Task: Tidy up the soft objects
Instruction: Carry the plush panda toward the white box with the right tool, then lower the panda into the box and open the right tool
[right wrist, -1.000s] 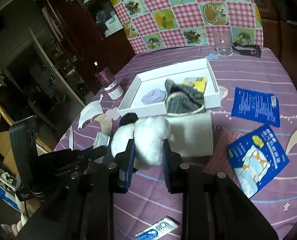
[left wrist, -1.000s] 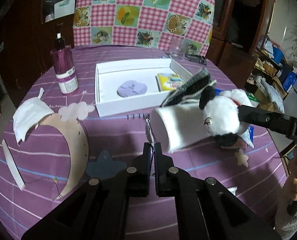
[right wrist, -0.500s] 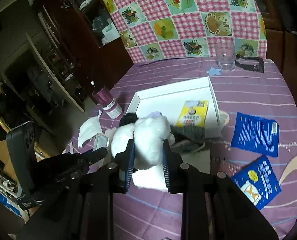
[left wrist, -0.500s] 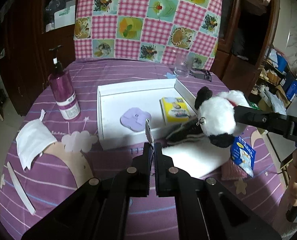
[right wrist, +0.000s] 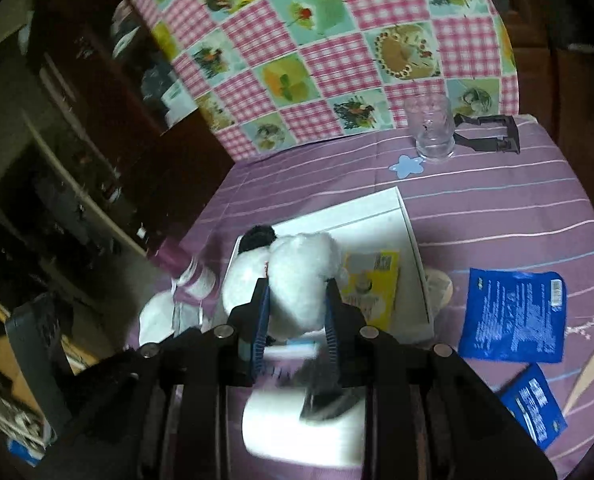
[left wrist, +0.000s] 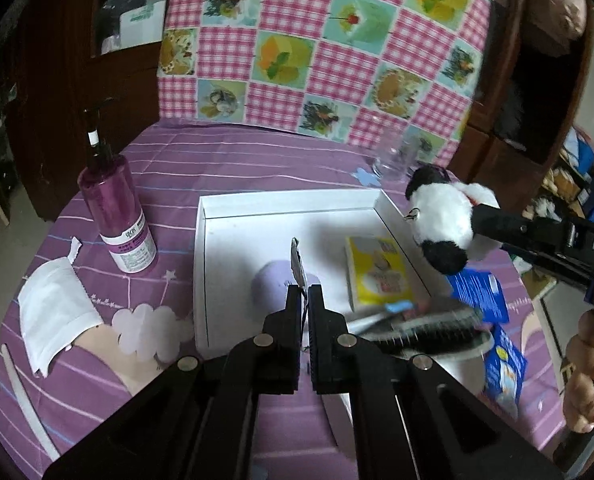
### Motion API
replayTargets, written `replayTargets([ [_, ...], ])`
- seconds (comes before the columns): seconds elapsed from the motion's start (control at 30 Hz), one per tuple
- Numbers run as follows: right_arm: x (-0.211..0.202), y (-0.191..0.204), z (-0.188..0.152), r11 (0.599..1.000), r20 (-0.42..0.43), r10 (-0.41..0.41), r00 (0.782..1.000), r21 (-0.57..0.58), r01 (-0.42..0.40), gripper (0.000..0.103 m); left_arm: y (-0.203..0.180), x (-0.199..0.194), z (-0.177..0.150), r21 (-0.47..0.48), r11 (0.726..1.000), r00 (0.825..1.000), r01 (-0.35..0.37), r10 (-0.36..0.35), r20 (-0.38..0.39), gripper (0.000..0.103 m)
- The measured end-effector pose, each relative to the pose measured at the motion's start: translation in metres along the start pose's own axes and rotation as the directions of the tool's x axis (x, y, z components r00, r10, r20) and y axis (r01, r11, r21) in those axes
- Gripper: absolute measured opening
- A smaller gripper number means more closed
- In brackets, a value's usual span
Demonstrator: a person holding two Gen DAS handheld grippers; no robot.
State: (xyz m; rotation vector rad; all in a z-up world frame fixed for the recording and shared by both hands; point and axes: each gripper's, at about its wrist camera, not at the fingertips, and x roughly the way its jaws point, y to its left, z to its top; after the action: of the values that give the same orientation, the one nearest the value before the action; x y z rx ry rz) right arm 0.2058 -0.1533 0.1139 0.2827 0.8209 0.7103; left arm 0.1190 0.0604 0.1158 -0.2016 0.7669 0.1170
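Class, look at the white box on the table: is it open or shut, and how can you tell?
Open. The white box has no lid on it, and a yellow packet and a lilac pad lie on its floor.

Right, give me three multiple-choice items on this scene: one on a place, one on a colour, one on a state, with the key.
1. Where does the yellow packet lie?
A. In the white box
B. Beside the pump bottle
C. Under the glass

2. What colour is the pump bottle?
A. Green
B. Purple
C. Orange

3. How does the right gripper stand?
A. Wide open, empty
B. Shut on a blue packet
C. Shut on the plush panda

Key: 1 A, the packet rests inside the box walls; 2 B, its body is purple; 3 C, both pads press into the white fur.
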Motion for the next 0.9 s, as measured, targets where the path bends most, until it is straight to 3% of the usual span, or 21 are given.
replayTargets([
  [0.27,0.048,-0.039,0.003,0.992,-0.032,-0.097,0.995,0.074,0.099,0.027,0.020,0.046,-0.010,-0.031,0.998,0.998,-0.059,0.058,-0.028,0.002],
  [0.47,0.075,-0.057,-0.006,0.976,-0.122,-0.212,0.970,0.032,0.217,0.027,0.025,0.074,-0.023,-0.025,0.997,0.996,-0.066,0.064,-0.069,0.002],
  [0.7,0.091,-0.060,-0.016,0.977,-0.188,-0.201,0.962,0.031,0.210,0.031,0.027,0.089,-0.030,-0.031,0.998,0.993,-0.061,0.058,-0.103,0.002],
  [0.9,0.097,-0.058,-0.021,0.990,-0.201,-0.107,0.974,0.067,0.123,0.033,0.030,0.096,-0.029,-0.060,0.996,0.994,-0.059,0.053,-0.093,0.002],
])
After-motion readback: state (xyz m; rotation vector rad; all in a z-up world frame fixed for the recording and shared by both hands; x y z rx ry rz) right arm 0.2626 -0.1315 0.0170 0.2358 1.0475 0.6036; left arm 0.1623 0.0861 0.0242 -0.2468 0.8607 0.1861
